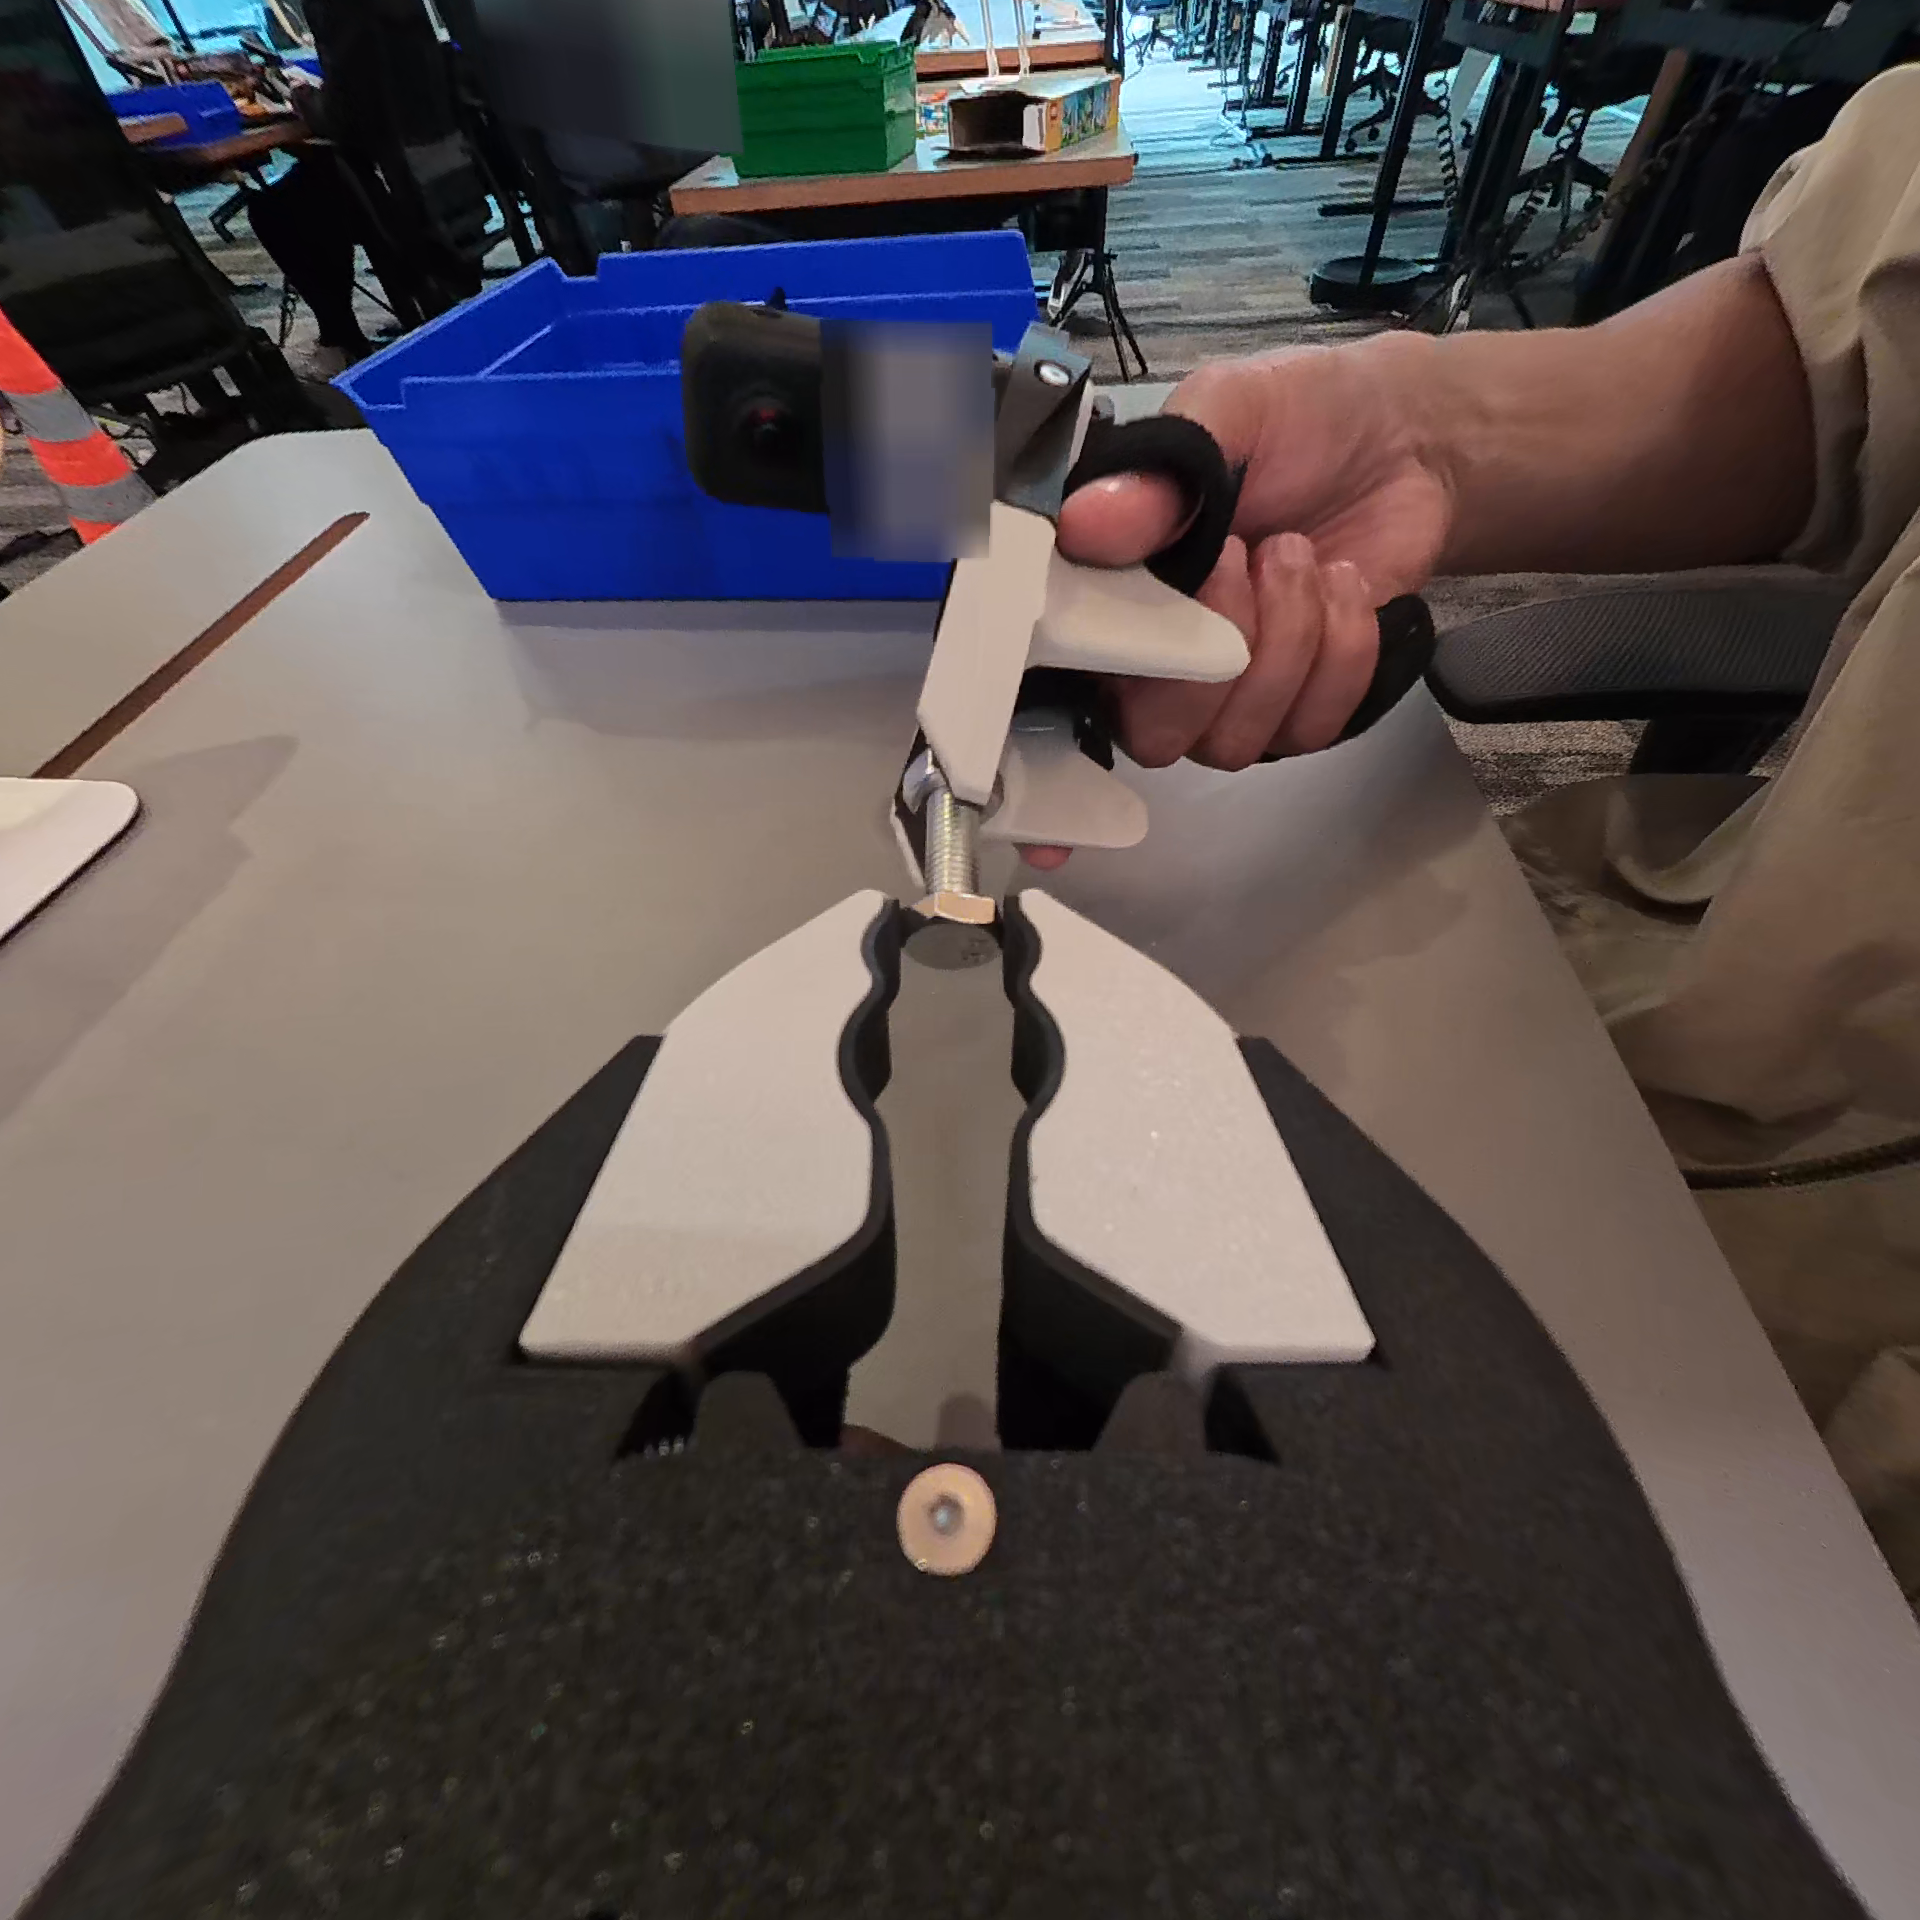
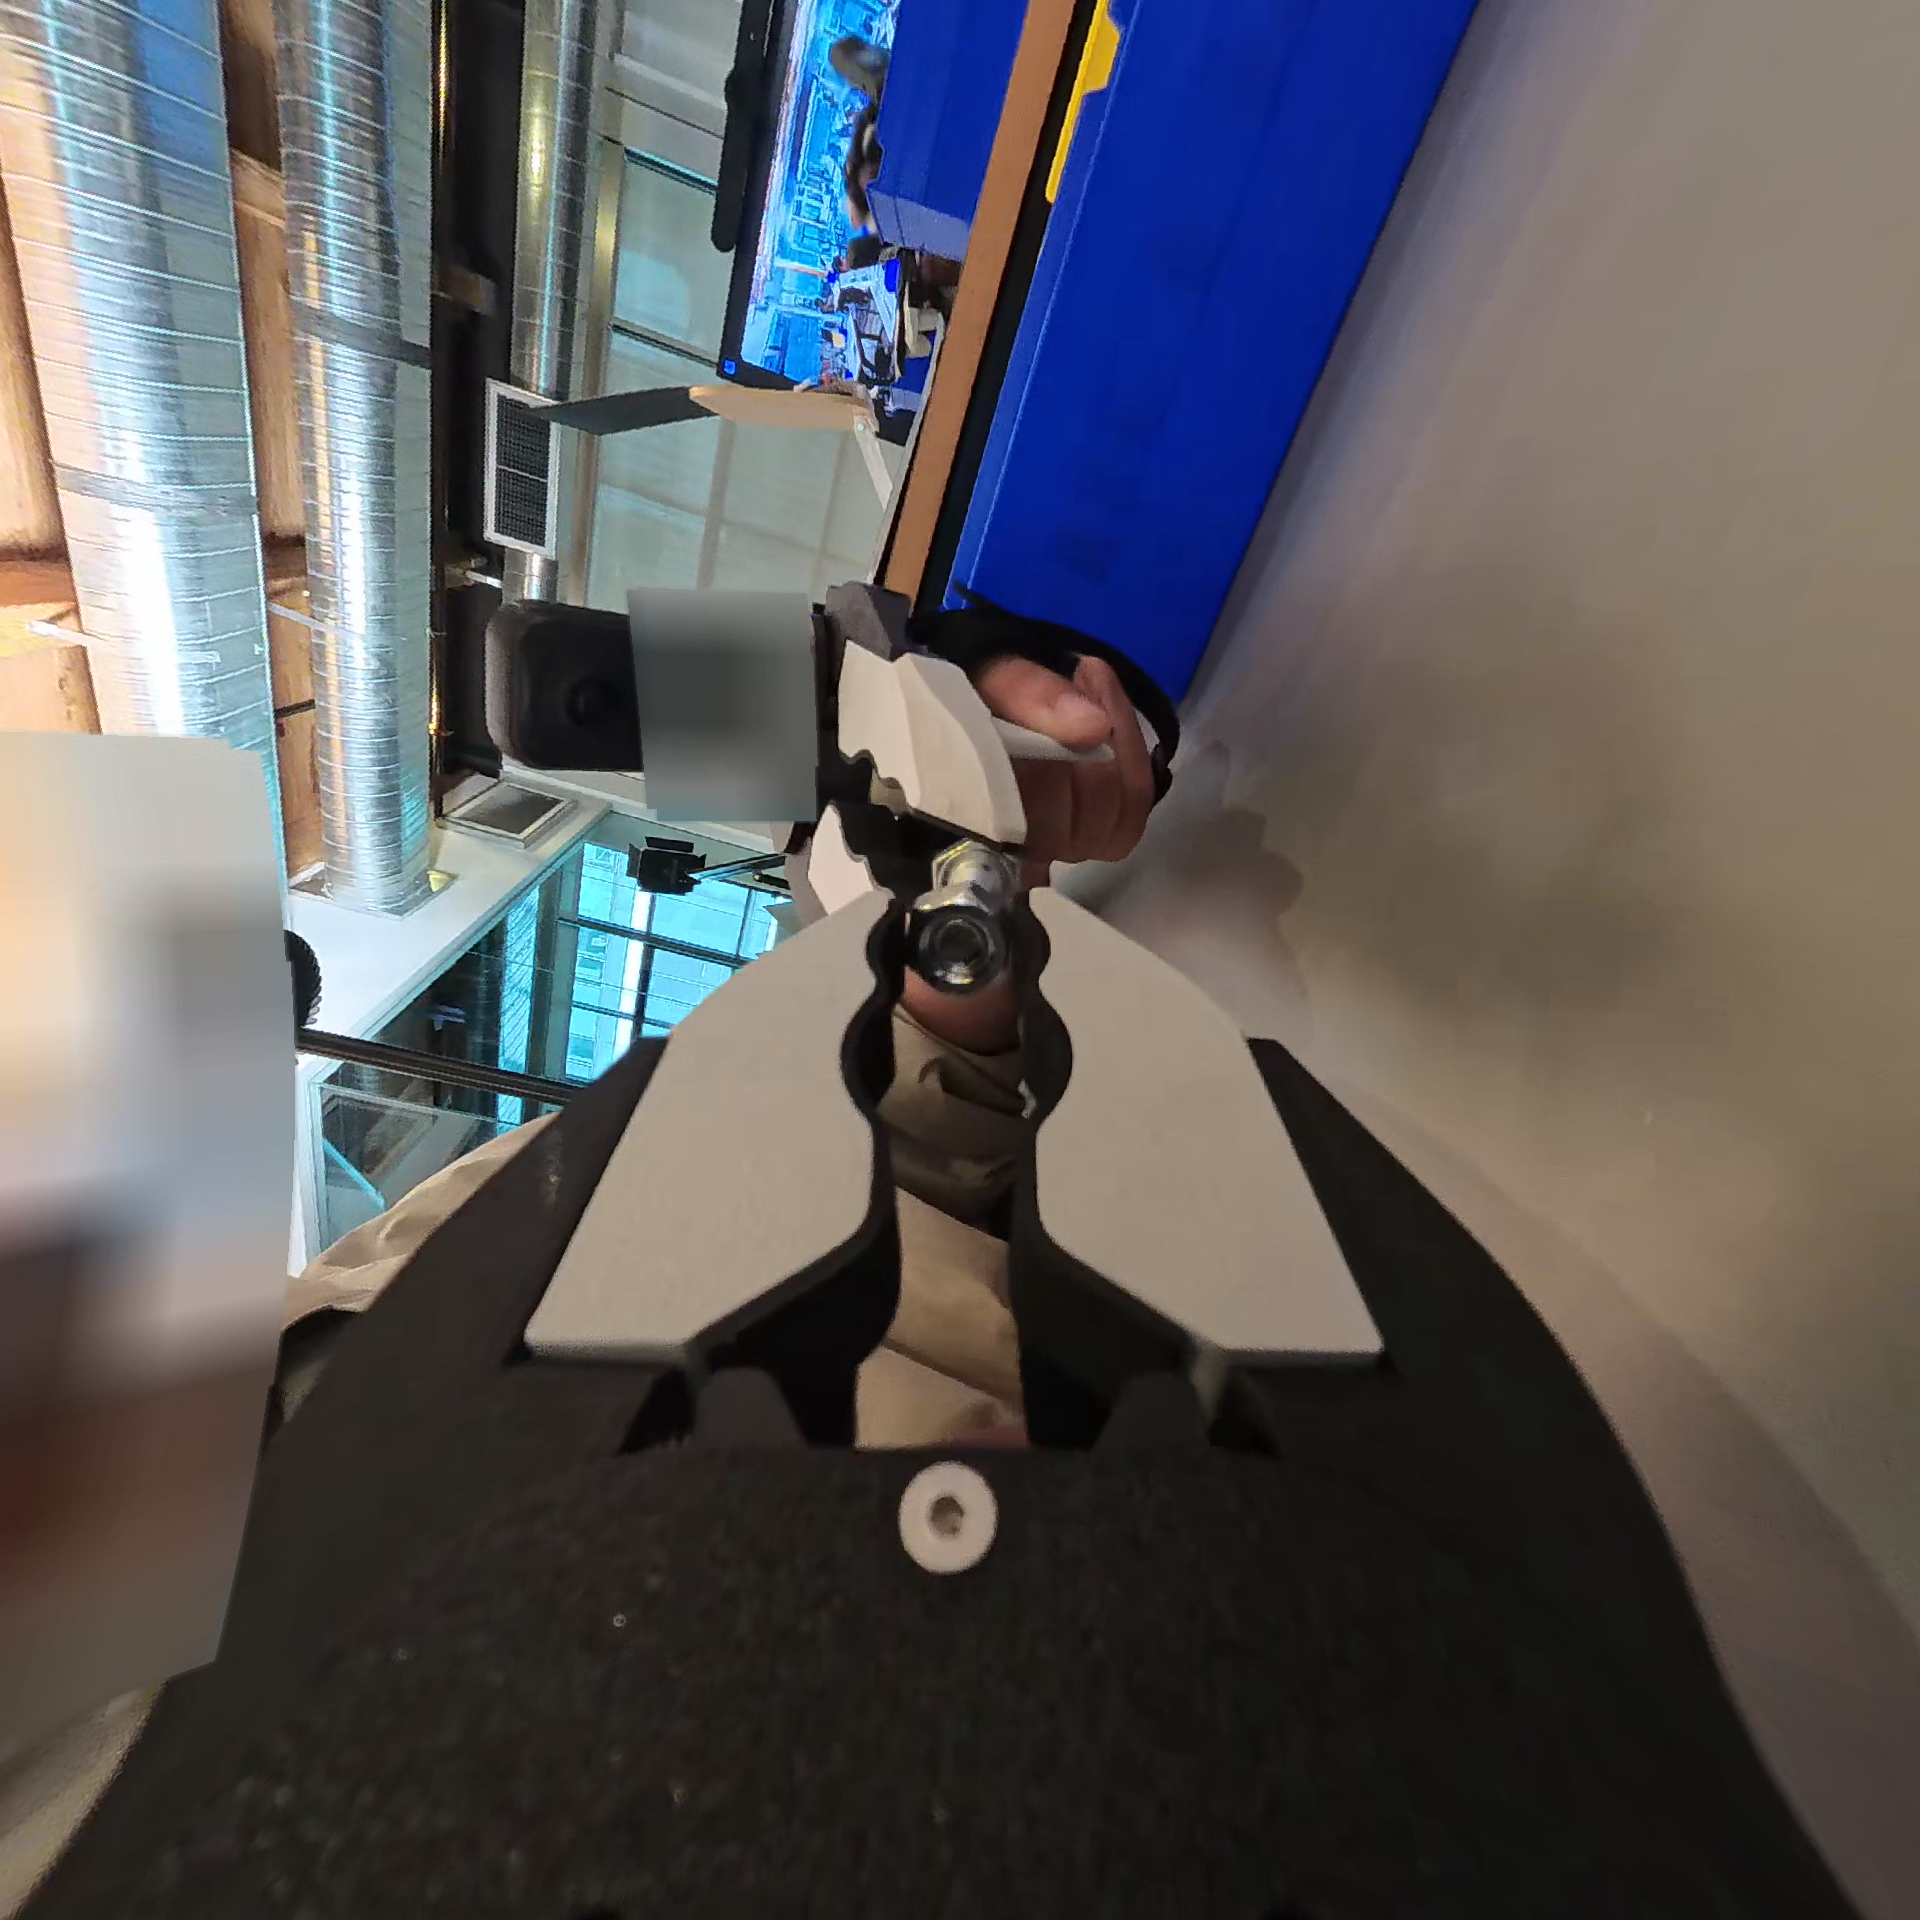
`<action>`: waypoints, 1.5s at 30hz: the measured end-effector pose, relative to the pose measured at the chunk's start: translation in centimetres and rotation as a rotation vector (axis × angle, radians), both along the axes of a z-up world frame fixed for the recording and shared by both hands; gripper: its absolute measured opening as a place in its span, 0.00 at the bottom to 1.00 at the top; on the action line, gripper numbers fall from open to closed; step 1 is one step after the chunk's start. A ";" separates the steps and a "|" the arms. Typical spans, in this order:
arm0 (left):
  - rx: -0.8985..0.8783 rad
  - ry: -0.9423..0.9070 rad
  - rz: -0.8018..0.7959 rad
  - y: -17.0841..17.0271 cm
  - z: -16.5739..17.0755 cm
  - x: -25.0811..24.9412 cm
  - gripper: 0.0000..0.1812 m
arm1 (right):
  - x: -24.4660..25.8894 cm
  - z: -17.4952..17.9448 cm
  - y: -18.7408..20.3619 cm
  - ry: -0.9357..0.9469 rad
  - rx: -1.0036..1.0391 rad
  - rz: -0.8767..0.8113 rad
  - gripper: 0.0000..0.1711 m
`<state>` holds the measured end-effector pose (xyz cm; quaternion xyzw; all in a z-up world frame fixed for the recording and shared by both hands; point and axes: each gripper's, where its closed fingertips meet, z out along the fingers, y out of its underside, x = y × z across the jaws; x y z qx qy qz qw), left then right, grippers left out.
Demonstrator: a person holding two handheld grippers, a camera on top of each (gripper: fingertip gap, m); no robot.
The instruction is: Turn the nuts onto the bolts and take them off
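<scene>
The bolt head is pinched by the left gripper. At twelve o'clock, the nut is squeezed by the right gripper. Turning seems underway; a fresh twist is needed next.

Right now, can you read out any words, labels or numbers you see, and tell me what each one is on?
Bolt head: faint stamped marks, too small to read.
Printed carton on the far table: too small to read.
Yellow label on the blue bin: blurred, unreadable.
Monitor: too small.
</scene>
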<state>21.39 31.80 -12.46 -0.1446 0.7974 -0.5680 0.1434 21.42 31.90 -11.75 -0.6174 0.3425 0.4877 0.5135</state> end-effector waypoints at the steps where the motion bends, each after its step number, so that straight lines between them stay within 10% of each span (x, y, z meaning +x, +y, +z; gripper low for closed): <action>1: 0.004 0.006 -0.002 0.0 -0.1 0.0 0.10 | -0.1 -0.1 0.0 -0.009 -0.003 0.003 0.11; 28: -0.469 0.611 -0.455 -0.9 2.8 -4.5 0.10 | -4.0 2.0 -1.0 -2.059 0.225 0.370 0.11; 39: -0.394 0.441 -0.305 -0.2 2.7 -2.8 0.10 | -2.4 3.0 -0.7 -1.466 0.166 0.184 0.26; 45: -0.209 0.184 -0.078 0.7 1.5 -0.2 0.10 | 0.1 2.4 -1.1 -0.753 0.066 0.000 0.28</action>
